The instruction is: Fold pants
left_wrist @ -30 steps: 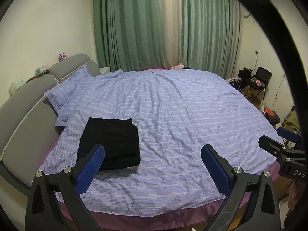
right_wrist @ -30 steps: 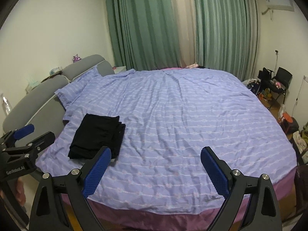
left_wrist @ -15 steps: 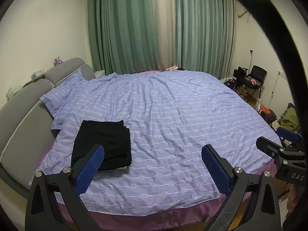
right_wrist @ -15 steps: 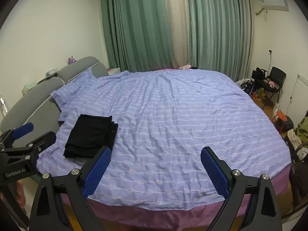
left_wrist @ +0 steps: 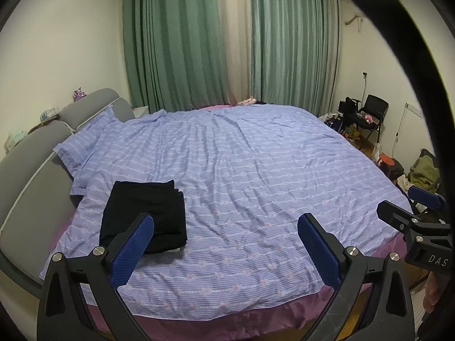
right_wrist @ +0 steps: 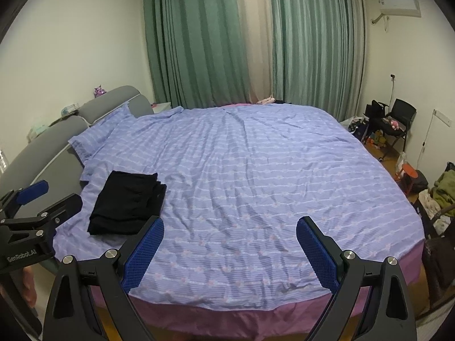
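Note:
The black pants (left_wrist: pixel 146 213) lie folded into a flat rectangle on the near left part of the bed, and show in the right wrist view (right_wrist: pixel 128 203) too. My left gripper (left_wrist: pixel 226 244) is open and empty, held back from the bed's near edge, with its left finger in front of the pants' near corner. My right gripper (right_wrist: pixel 229 248) is open and empty, off the bed's near edge, to the right of the pants. Each gripper shows at the edge of the other's view.
A large bed with a purple striped cover (left_wrist: pixel 241 170) fills both views, with a grey headboard (left_wrist: pixel 25 176) and a pillow (left_wrist: pixel 82 145) at left. Green curtains (left_wrist: pixel 184 42) hang behind. A chair (right_wrist: pixel 398 122) and clutter stand on the floor at right.
Both grippers have drawn back and up from the bed, so the bed and pants look farther away. The pants have not moved. Both grippers stay open.

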The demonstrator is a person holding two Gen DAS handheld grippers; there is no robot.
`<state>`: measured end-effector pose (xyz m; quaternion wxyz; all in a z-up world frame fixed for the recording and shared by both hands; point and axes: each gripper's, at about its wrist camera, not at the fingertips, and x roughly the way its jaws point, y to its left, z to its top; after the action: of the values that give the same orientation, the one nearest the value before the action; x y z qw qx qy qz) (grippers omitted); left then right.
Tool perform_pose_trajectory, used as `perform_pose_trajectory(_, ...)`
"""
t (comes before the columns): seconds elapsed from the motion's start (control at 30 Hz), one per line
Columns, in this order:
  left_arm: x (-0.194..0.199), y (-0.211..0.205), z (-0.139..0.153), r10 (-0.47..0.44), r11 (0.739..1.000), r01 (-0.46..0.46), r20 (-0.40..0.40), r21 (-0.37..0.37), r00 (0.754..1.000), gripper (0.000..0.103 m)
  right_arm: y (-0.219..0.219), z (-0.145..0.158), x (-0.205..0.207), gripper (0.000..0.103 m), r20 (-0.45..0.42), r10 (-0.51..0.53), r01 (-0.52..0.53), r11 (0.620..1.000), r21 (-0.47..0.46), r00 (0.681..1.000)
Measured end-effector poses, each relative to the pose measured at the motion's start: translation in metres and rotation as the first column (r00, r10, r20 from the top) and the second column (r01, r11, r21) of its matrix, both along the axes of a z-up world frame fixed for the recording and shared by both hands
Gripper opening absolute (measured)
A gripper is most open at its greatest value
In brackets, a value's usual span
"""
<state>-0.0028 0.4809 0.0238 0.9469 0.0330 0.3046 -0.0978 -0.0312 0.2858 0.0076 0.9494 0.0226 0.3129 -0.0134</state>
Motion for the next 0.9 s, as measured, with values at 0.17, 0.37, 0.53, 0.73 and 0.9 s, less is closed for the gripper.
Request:
perform_pose_trajectory(0.17,0.0022,-0.001,0.001,-0.005,1.0,0.005,0.002,0.0,1.0,0.103,-0.0017,-0.0006,0.0002,0.095,-0.001,-0.001,0.001,1.0,0.001,1.0)
perform_pose_trajectory(0.37,0.0034,-0.0032,0.001,-0.008,1.0,0.008,0.002,0.002,1.0,0.103,-0.0043,0.0004,-0.0012,0.095,0.0,-0.005,0.005,1.0,0.002,1.0)
perform_pose_trajectory(0.53,0.0042,-0.0027,0.001,-0.01,1.0,0.01,0.001,0.002,1.0,0.103,-0.0082,0.0004,-0.0017,0.095,0.001,-0.01,0.01,1.0,0.004,1.0)
perform_pose_trajectory(0.73,0.0038,-0.0058,0.0004,-0.016,1.0,0.015,0.005,0.012,1.0,0.103,-0.0091,0.0003,-0.0022,0.095,-0.002,-0.013,0.013,1.0,0.005,1.0)
perform_pose_trajectory(0.9,0.0045,-0.0061,-0.0006,-0.016,1.0,0.016,0.001,0.005,1.0,0.103,-0.0092,0.0004,-0.002,0.095,-0.004,-0.013,0.013,1.0,0.005,1.0)
